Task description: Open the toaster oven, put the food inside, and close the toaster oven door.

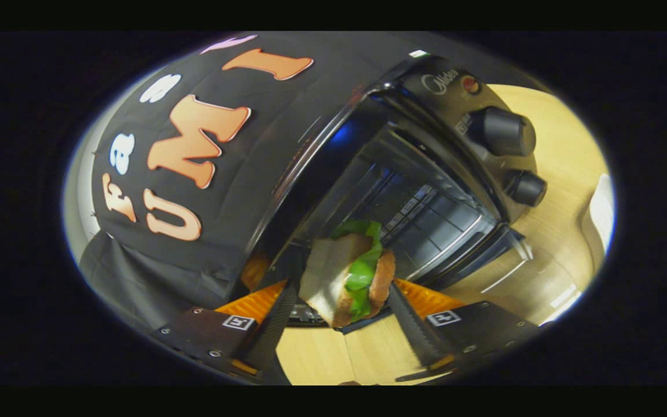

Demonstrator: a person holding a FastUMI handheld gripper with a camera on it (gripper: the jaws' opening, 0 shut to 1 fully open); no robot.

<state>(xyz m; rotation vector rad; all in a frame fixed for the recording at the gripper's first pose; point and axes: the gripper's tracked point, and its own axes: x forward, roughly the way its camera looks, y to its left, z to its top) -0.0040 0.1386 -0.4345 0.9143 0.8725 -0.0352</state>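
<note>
Here, gripper [342,301] clamps sandwich [348,272] between both fingers, jaws partly closed against bread sides, lettuce showing along edge. Toaster oven [426,174] stands just beyond fingertips, door [472,249] dropped open, wire rack visible inside. Wooden table [565,174] lies beneath fingers and beside oven's knobs [504,132].

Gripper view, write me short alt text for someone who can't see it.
The tool is shut on a sandwich with green lettuce, held just in front of the open toaster oven, whose dark cavity lies beyond it. The oven's two knobs sit beside the opening, and it stands on a light wooden table.
</note>
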